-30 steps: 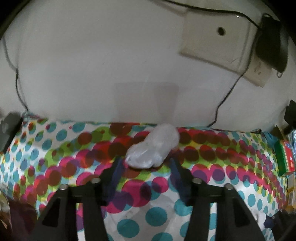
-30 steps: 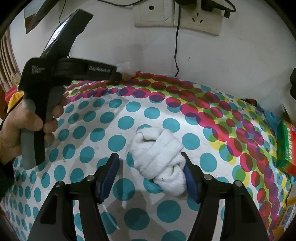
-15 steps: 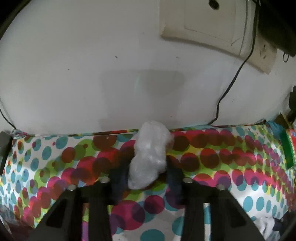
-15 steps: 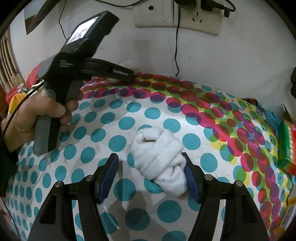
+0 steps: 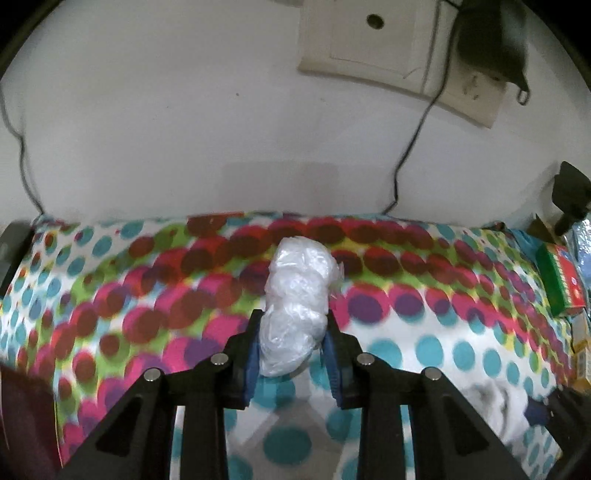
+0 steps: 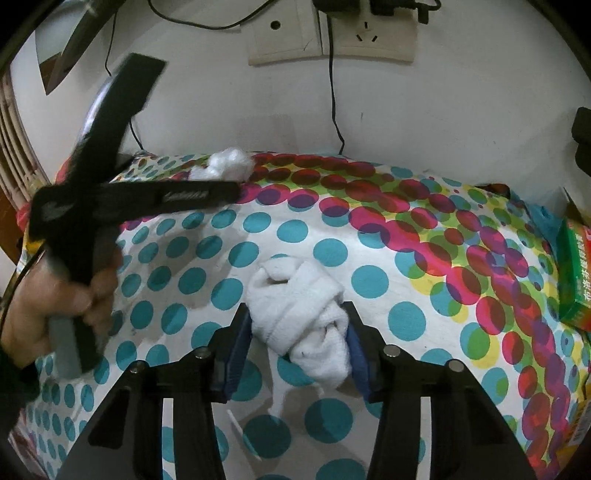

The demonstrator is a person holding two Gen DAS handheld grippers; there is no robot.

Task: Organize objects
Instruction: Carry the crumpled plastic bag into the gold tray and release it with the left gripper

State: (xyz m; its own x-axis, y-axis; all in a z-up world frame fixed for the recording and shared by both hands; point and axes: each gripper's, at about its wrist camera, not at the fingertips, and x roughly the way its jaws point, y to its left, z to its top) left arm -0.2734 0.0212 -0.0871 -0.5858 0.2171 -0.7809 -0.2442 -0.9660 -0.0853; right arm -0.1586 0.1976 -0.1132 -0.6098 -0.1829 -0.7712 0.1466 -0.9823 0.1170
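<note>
A crumpled clear plastic bag stands pinched between the blue pads of my left gripper, which is shut on it. In the right wrist view a hand holds that left gripper at the far left of the table, with the bag at its tip. A rolled white cloth bundle lies on the dotted tablecloth. My right gripper straddles it, and its jaws are closing with both pads against the cloth's sides.
A green box stands at the table's right edge, and it shows in the left view too. Wall sockets with a hanging cable are just behind the table. Another whitish cloth lies low on the right.
The left jaws closed onto the plastic bag, which now stands upright between them. The right jaws drew in from either side until they met the white cloth.
</note>
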